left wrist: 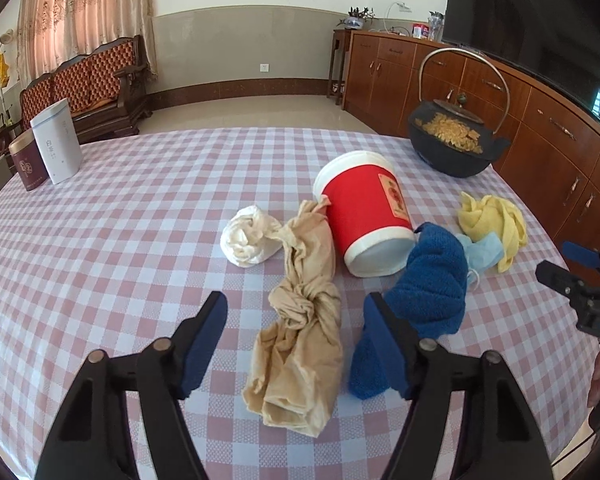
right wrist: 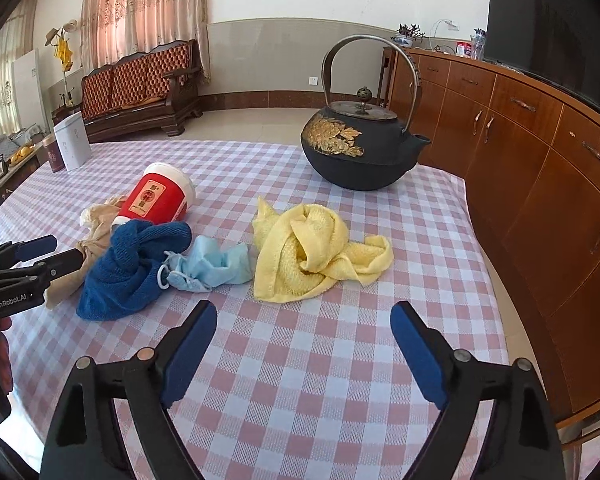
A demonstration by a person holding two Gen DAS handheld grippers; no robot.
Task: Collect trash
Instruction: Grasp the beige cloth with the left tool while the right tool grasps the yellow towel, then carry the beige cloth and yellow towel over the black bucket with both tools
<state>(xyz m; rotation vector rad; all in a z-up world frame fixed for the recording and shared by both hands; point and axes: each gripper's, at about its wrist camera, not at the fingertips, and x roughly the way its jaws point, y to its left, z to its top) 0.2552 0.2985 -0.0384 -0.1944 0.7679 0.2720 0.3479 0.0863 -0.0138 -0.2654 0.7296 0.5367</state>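
Observation:
On the checked tablecloth (left wrist: 100, 260) a red paper cup (left wrist: 366, 216) lies on its side. To its left is a crumpled white tissue (left wrist: 250, 236). A knotted beige cloth (left wrist: 304, 320) runs from the cup toward me and lies between the jaws of my left gripper (left wrist: 296, 304), which stand open and clear of it. A blue cloth (left wrist: 432, 284) touches the right finger. In the right wrist view a light-blue face mask (right wrist: 212, 264) lies between the blue cloth (right wrist: 132, 264) and a yellow cloth (right wrist: 312, 252). My right gripper (right wrist: 304, 308) is open and empty, just short of the yellow cloth.
A black iron teapot (right wrist: 360, 152) with gold flowers stands at the table's far right. A white tin (left wrist: 58, 140) and a maroon tin (left wrist: 26, 164) stand at the far left. A wooden cabinet (right wrist: 540, 160) runs close along the right edge of the table.

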